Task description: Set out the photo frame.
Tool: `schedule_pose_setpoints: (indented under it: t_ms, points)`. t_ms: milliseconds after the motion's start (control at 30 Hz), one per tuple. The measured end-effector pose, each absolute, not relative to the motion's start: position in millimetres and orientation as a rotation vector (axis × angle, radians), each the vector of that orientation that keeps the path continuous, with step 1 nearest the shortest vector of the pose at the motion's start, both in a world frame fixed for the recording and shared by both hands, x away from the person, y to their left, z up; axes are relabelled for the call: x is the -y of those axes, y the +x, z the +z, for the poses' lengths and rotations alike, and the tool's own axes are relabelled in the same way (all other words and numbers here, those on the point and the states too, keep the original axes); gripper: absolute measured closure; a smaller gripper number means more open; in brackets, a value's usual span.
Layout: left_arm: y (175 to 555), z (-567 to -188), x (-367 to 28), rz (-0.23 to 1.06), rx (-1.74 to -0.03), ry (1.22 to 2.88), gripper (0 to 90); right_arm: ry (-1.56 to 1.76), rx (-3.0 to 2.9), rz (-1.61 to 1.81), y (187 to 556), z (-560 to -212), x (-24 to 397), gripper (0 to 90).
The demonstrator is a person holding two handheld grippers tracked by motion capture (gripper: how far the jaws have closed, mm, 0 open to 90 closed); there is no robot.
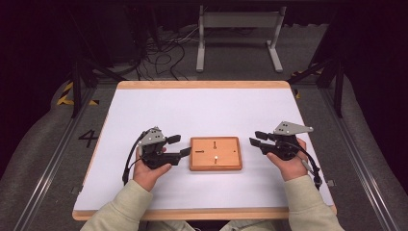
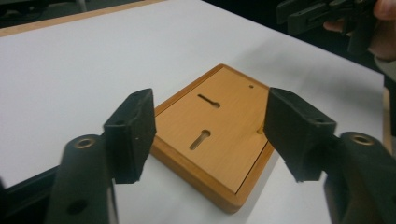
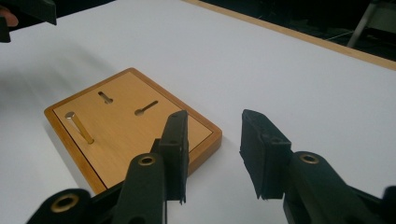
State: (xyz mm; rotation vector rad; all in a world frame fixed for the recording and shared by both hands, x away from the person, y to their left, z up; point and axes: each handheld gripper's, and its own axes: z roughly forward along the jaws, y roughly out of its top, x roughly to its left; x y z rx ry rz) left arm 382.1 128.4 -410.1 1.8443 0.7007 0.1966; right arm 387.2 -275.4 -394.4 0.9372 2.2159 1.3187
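High view shows the wooden board point(image 1: 215, 153) lying flat at the middle of the white table point(image 1: 202, 108), between the left gripper point(image 1: 179, 146) and right gripper point(image 1: 255, 138); both stand apart from it, jaws open and empty, and a brass peg point(image 3: 79, 127) stands upright in the board.

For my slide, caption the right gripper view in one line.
Open right gripper poised beside a wooden board with one brass peg standing in it and two keyhole slots, on a white table.
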Motion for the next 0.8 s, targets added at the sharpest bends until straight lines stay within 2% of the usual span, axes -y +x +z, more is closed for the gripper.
schedule_pose_setpoints:
  t_ms: [233,333,600,800]
  points:
    - [383.3,-406.3,-116.7,0.147,-0.667,1.809,29.3,0.981,-2.171,1.348,386.7,-391.7,281.1,60.6]
    - [386.4,-407.3,-109.1,0.091,-0.675,1.809,23.5,0.999,-2.158,1.35,386.3,-391.1,284.2,60.6]
    - [385.1,-413.7,-82.3,0.083,-0.664,1.829,24.2,1.002,-2.148,1.359,385.2,-389.4,284.0,61.9]
    - [380.6,-418.3,-67.3,0.106,-0.654,1.866,29.3,1.019,-2.152,1.322,384.6,-390.2,284.4,63.6]
